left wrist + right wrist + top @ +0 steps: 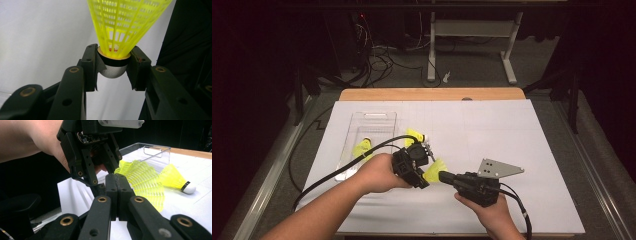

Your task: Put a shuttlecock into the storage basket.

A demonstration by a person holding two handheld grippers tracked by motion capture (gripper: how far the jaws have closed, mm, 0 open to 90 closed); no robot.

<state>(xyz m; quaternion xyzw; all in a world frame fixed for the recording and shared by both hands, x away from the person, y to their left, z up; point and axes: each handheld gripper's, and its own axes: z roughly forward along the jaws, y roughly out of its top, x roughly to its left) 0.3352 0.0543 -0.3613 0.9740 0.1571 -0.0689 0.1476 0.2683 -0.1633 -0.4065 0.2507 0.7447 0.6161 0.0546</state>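
A yellow plastic shuttlecock (pixel 435 170) hangs just above the table between my two grippers. My left gripper (pixel 113 67) is shut on its rounded cork base, and the netted skirt (pixel 125 22) fans away from the jaws. My right gripper (pixel 443 176) comes in from the right with its jaws pressed together (pixel 116 186) on the rim of the skirt (pixel 147 187). In the right gripper view the left gripper (pixel 101 182) reaches down just behind my own jaws, and they hide the cork.
A second yellow shuttlecock (pixel 414 136) (pixel 175 178) lies on the white sheet (pixel 522 145) beyond the grippers. A clear plastic tray (pixel 373 118) (pixel 152 151) at the left holds another shuttlecock (pixel 362 148). Cables trail from both grippers toward the near edge.
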